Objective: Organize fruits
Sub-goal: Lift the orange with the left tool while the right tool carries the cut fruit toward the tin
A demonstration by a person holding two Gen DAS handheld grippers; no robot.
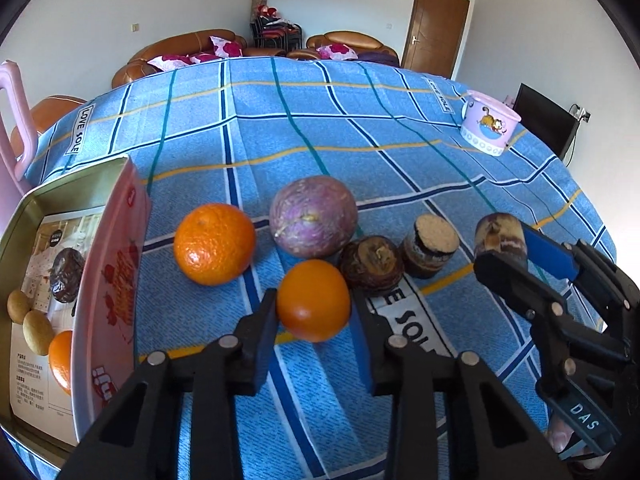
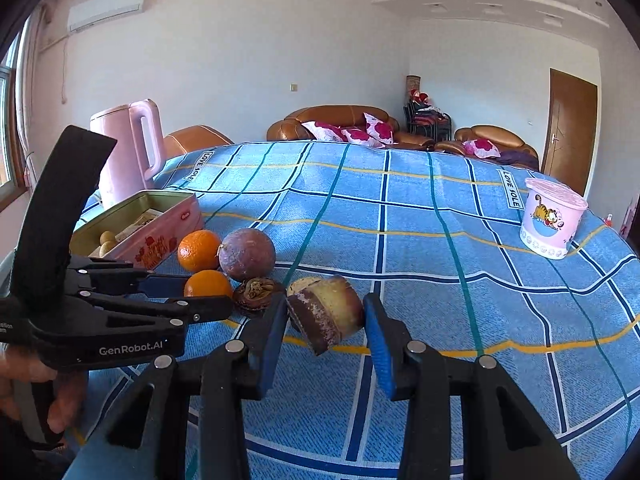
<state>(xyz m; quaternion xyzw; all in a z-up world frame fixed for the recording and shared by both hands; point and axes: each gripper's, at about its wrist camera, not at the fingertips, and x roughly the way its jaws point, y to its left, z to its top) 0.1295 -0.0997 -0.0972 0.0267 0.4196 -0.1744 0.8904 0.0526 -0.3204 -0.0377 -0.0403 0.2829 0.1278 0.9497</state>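
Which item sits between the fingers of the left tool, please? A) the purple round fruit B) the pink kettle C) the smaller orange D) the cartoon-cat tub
C: the left tool has its fingers closed on either side of the smaller orange.

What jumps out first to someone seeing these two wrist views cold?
Both grippers are shut on fruit: the left gripper clamps a small orange, the right gripper a brown cut chunk. Behind them, a loose cluster with a bigger orange and a purple round fruit lies on the blue checked cloth, beside an open pink tin already holding some fruit.
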